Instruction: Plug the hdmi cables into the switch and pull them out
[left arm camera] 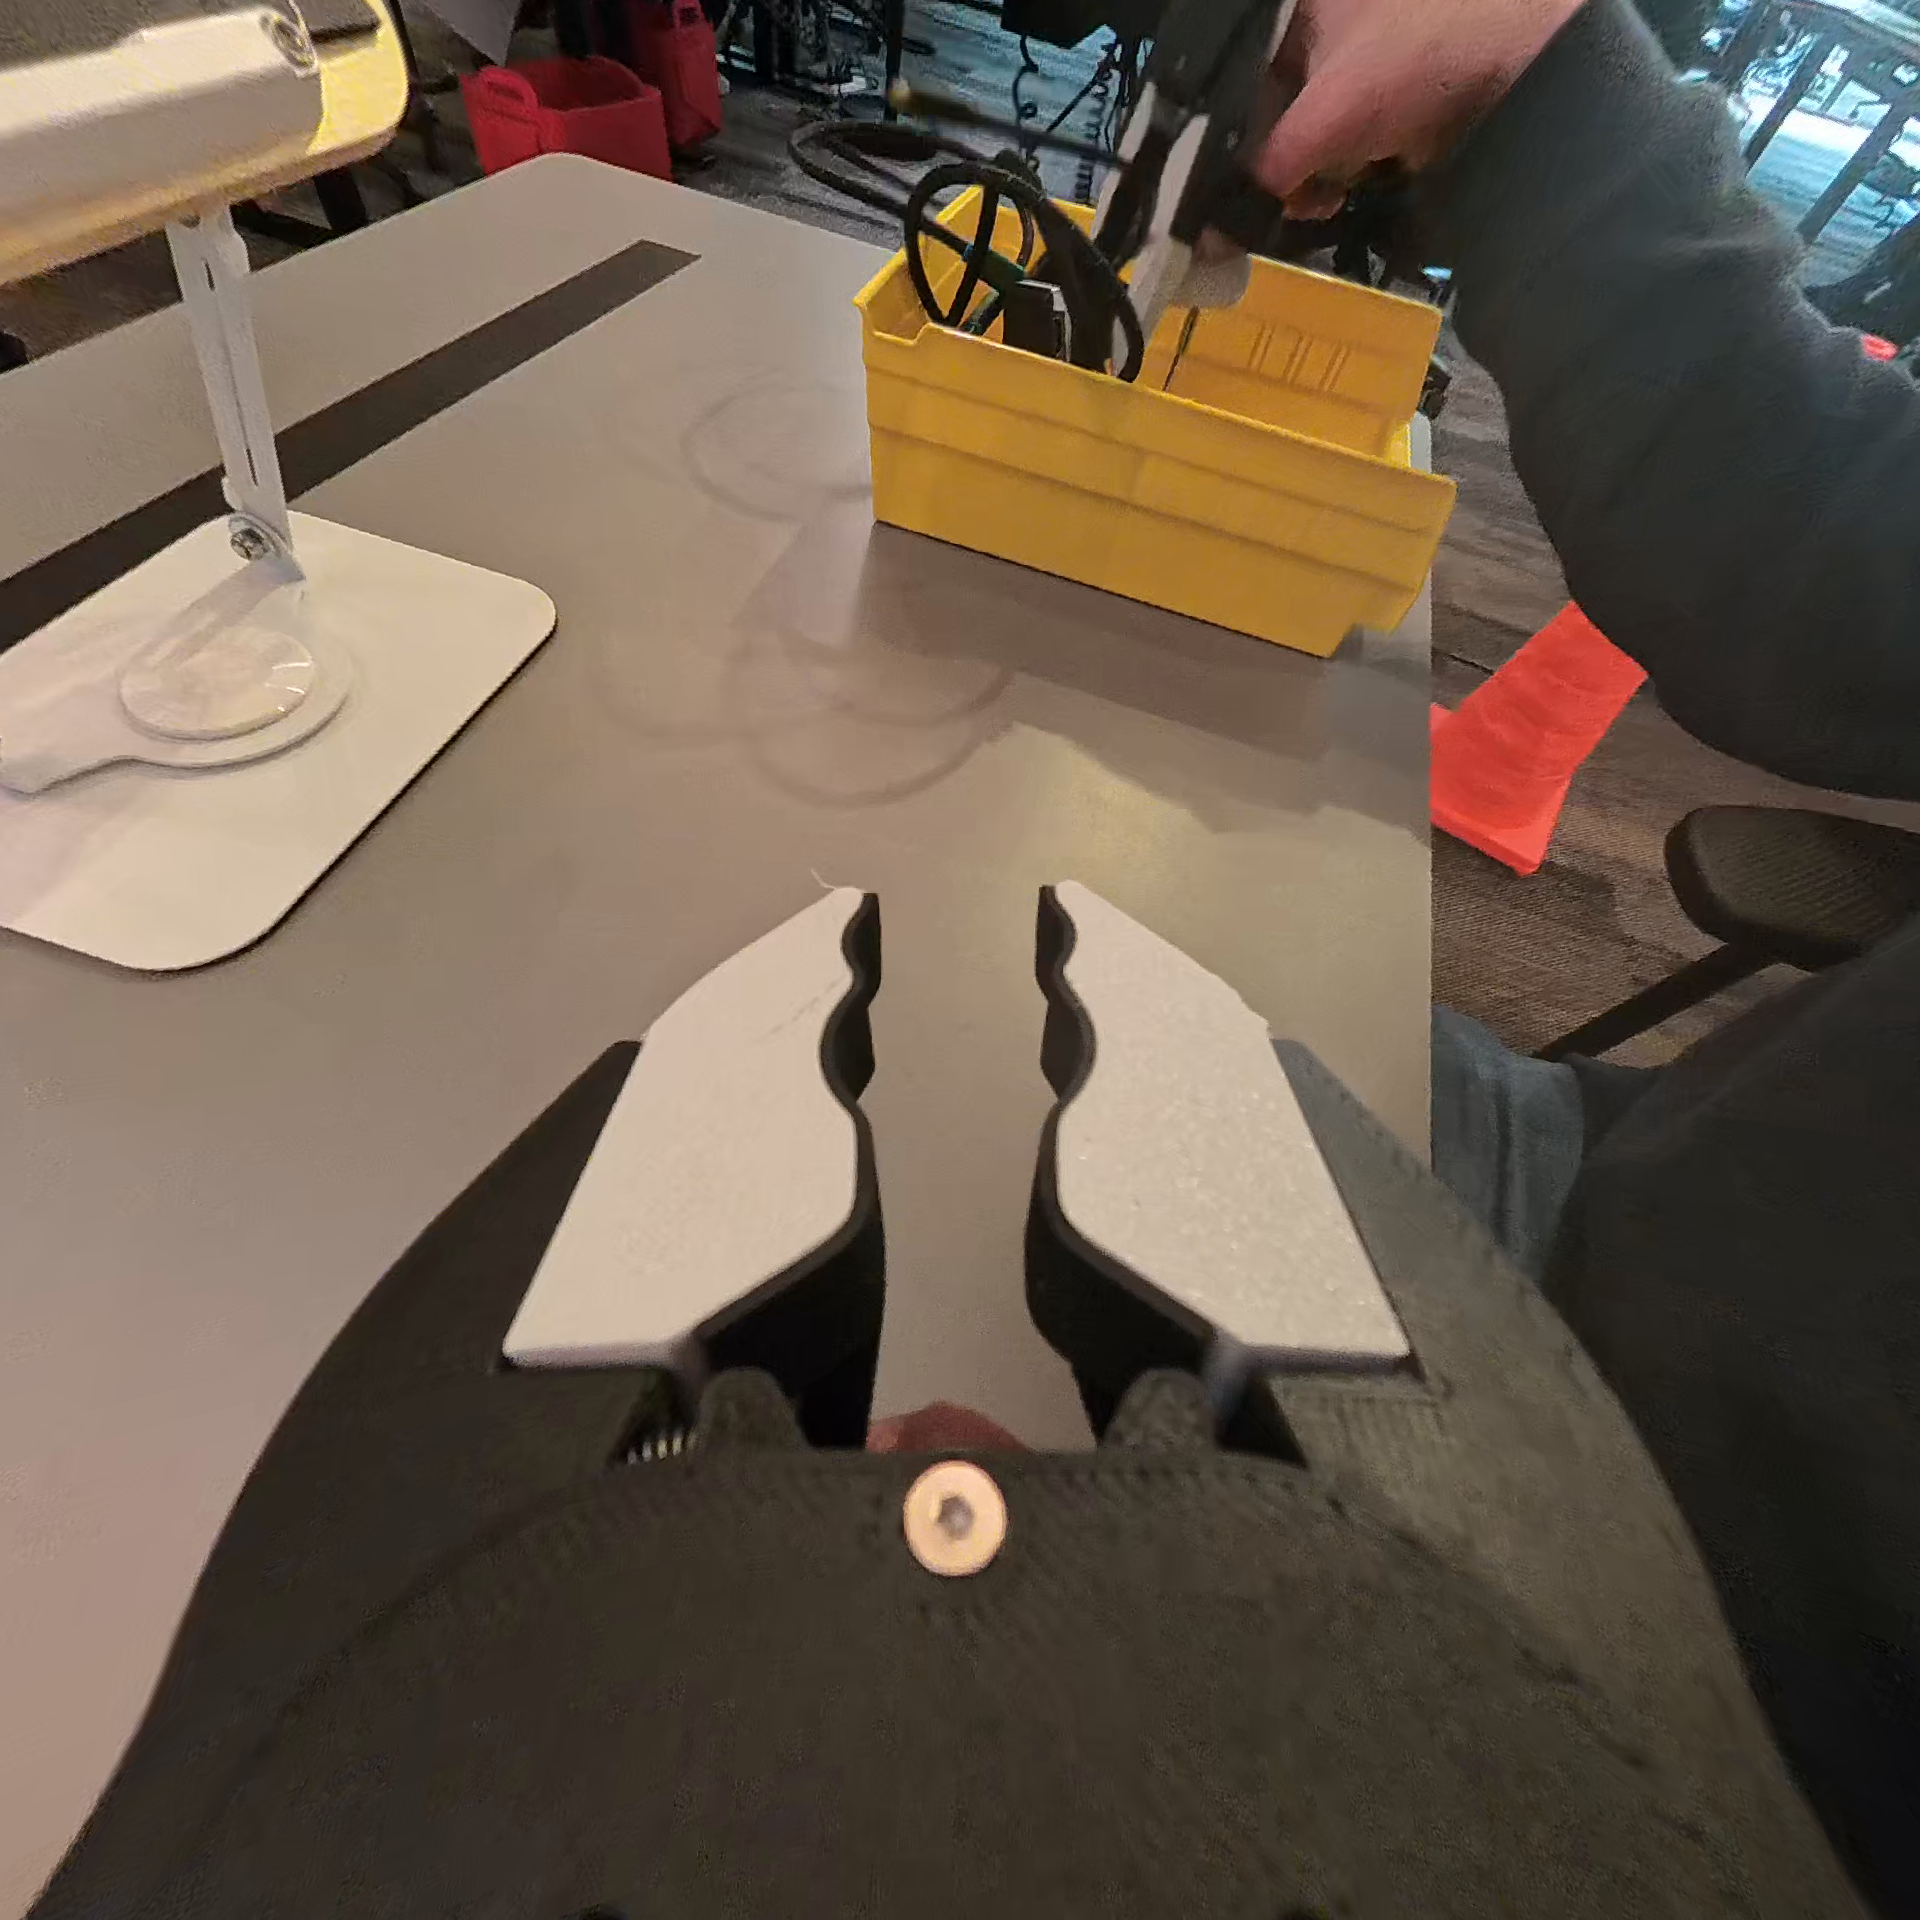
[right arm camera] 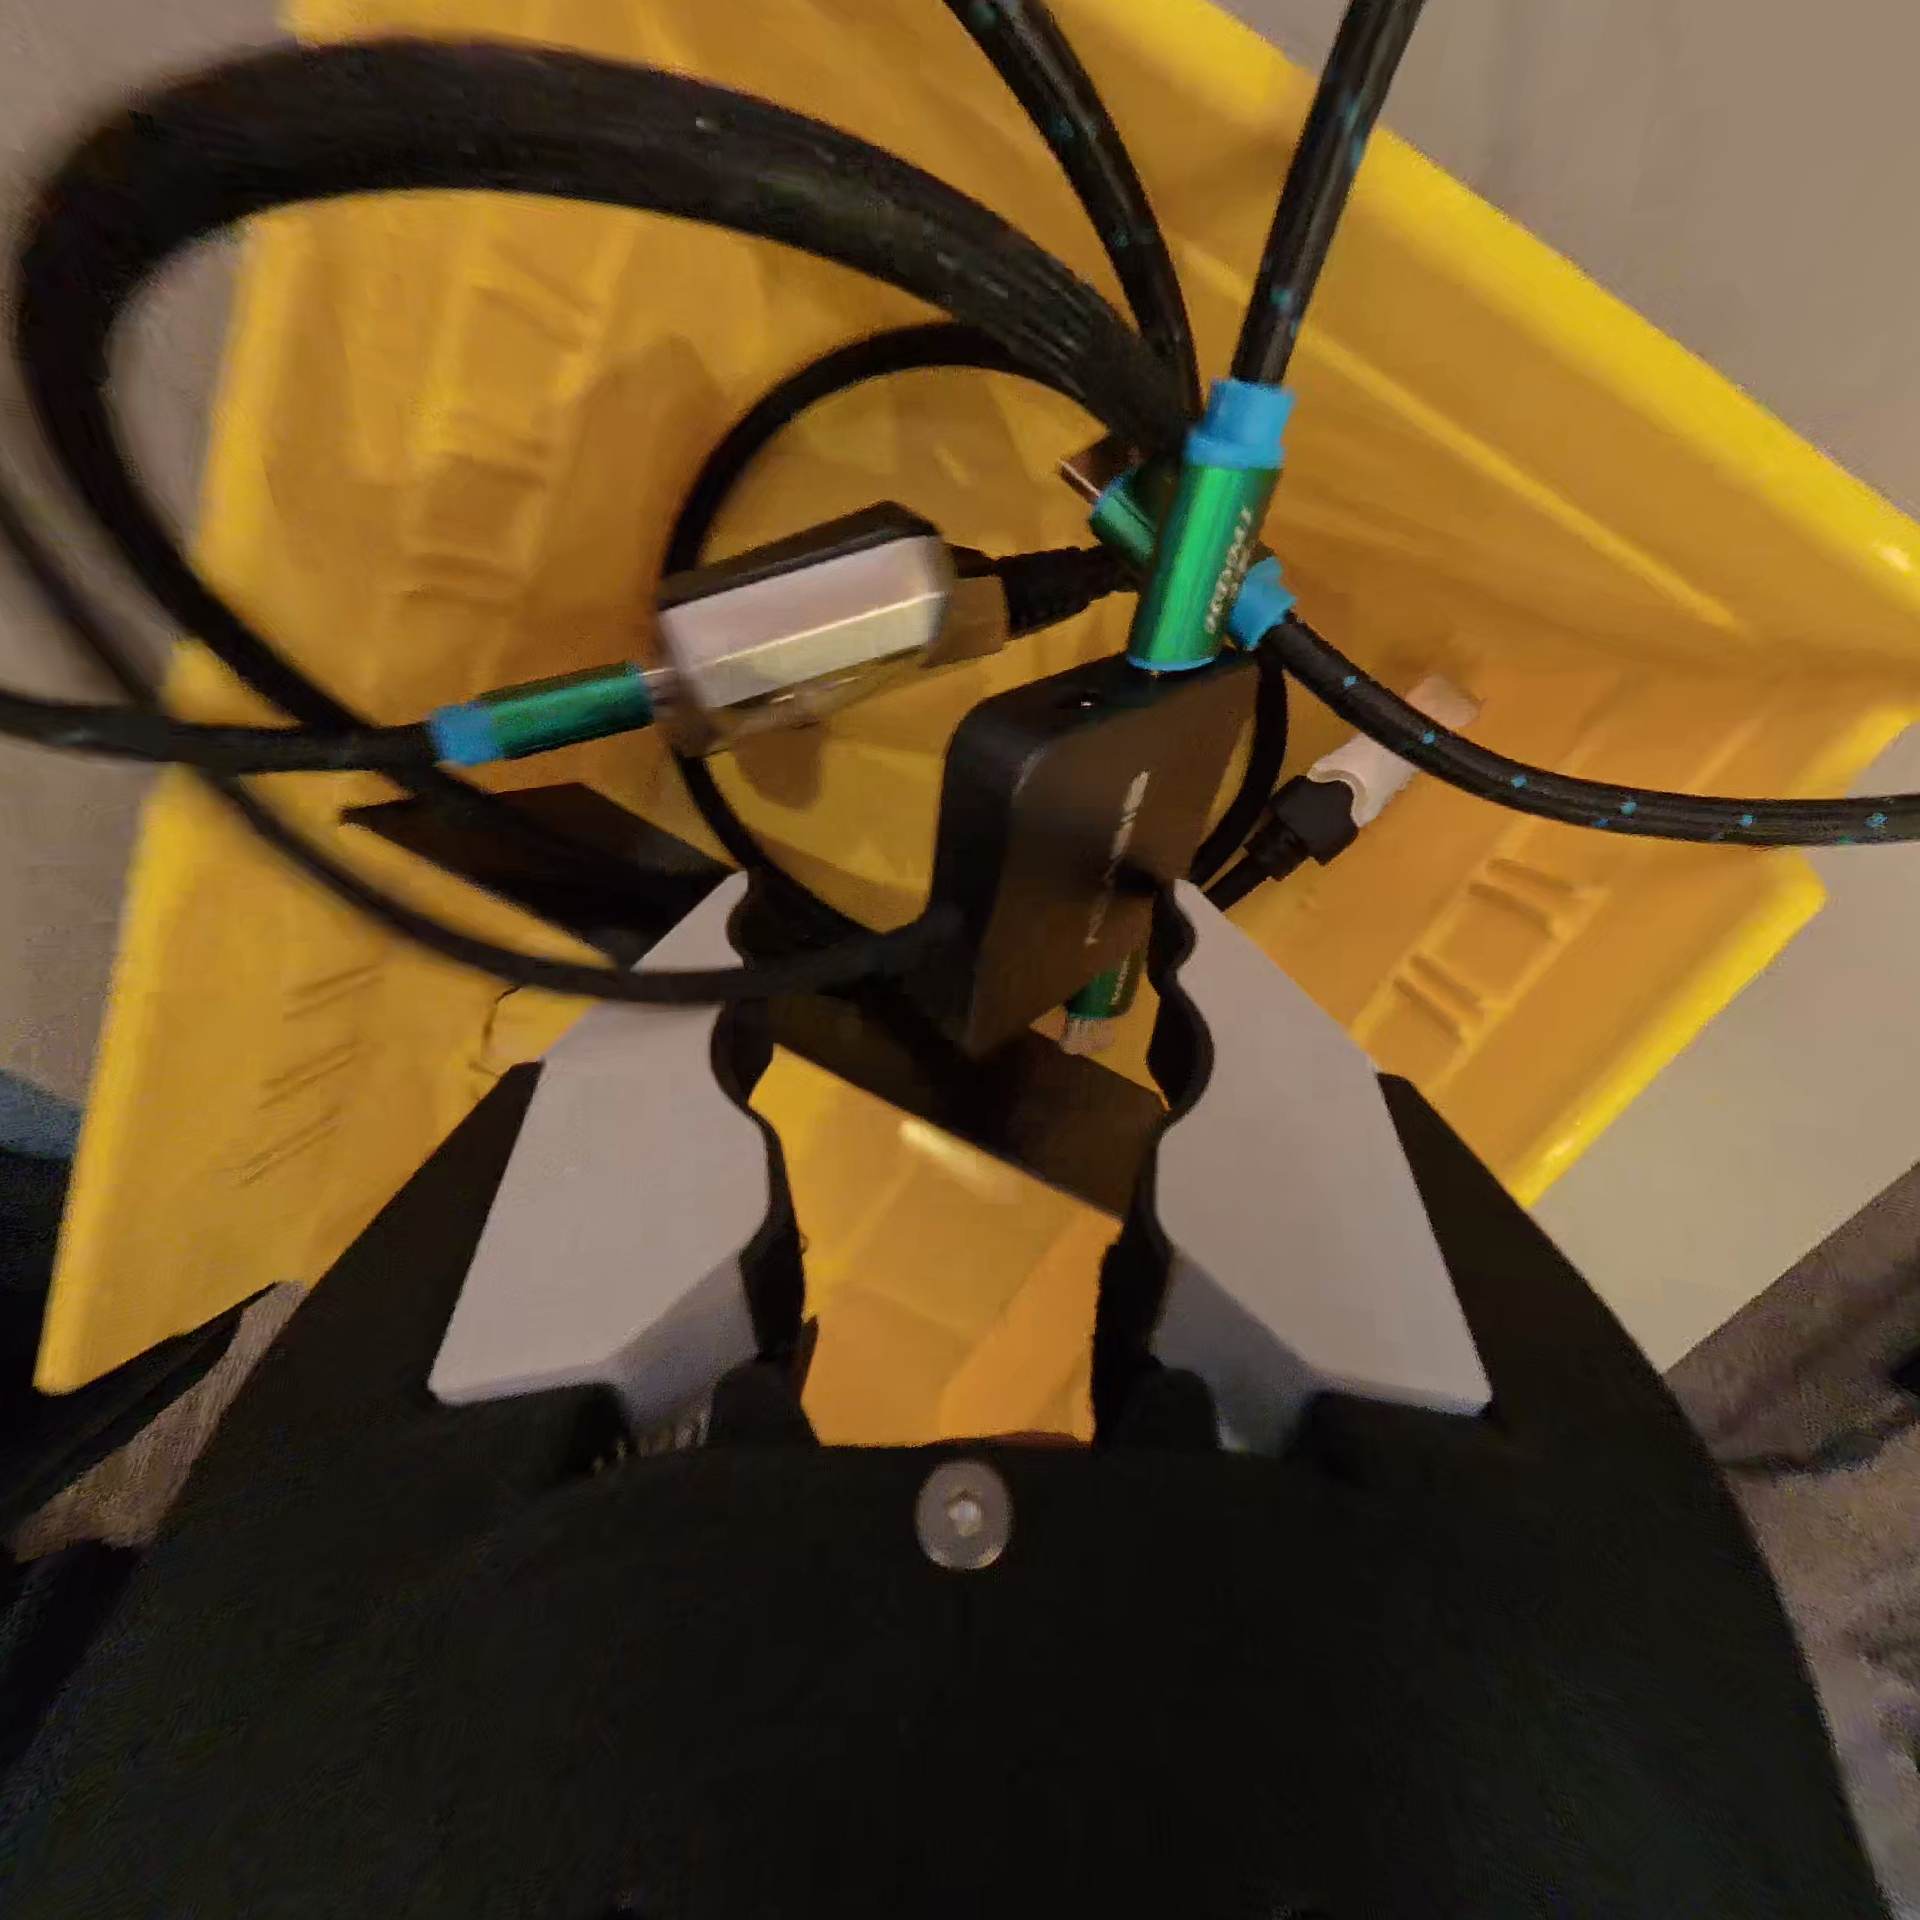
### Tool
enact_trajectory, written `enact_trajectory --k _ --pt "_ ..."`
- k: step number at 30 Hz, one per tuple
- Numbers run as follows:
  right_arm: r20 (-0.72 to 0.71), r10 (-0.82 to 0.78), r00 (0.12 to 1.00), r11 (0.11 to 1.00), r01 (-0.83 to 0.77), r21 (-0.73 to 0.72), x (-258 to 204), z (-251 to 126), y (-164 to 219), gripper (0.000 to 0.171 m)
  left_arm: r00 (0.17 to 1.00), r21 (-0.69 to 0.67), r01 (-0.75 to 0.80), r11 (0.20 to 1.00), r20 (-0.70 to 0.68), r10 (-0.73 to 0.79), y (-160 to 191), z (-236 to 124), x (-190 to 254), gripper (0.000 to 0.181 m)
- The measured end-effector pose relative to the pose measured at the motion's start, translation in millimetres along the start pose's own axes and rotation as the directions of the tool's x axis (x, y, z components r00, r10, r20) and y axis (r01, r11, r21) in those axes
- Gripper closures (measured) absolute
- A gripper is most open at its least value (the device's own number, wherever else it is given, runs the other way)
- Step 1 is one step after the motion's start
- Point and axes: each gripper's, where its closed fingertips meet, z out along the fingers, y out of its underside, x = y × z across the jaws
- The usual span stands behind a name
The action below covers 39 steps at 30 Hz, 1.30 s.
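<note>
In the right wrist view, my right gripper (right arm camera: 958,904) is open wide over a yellow bin (right arm camera: 1558,520). Its tips straddle the near end of the black switch (right arm camera: 1081,821); I cannot tell if they touch it. A green HDMI plug with a blue collar (right arm camera: 1205,540) meets the switch's far end. Another green plug (right arm camera: 551,707) joins a silver box (right arm camera: 800,623). Black braided cables (right arm camera: 520,135) loop around them. My left gripper (left arm camera: 958,904) is open and empty above the grey table (left arm camera: 623,831), well short of the bin (left arm camera: 1143,488). The right gripper (left arm camera: 1184,281) dips into the bin.
A white stand with a flat base (left arm camera: 260,727) is on the table's left. A black strip (left arm camera: 416,384) runs across the table. The table's right edge is near the bin. An orange cone (left arm camera: 1527,748) and a black chair (left arm camera: 1787,883) are on the floor to the right. Tip to tip, the grippers are about 45 cm apart. My left gripper's tips are some 30 cm from the flat base (left arm camera: 260,727).
</note>
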Motion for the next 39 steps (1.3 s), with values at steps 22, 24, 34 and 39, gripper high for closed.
enact_trajectory --k 22,24,34,39 --pt "-0.055 0.232 0.971 0.948 -0.213 0.238 52.3 -23.2 99.7 0.081 0.531 -0.052 0.295 0.954 0.839 -0.119 68.8 -304.2 -112.2 0.074" --pt "0.0 0.224 0.975 0.951 -0.218 0.221 44.6 -12.1 102.7 0.086 0.444 -0.069 0.415 0.907 0.886 -0.136 111.8 -337.5 -117.2 0.065" --pt "0.097 0.173 0.98 0.961 -0.189 0.204 18.8 16.9 89.8 0.131 0.416 -0.036 0.763 0.645 0.791 -0.448 250.9 -330.4 -101.9 0.09" --pt "0.099 0.157 0.983 0.959 -0.176 0.221 -2.5 23.6 74.6 0.127 0.432 -0.01 0.806 0.592 0.695 -0.575 257.9 -311.1 -104.1 0.146"
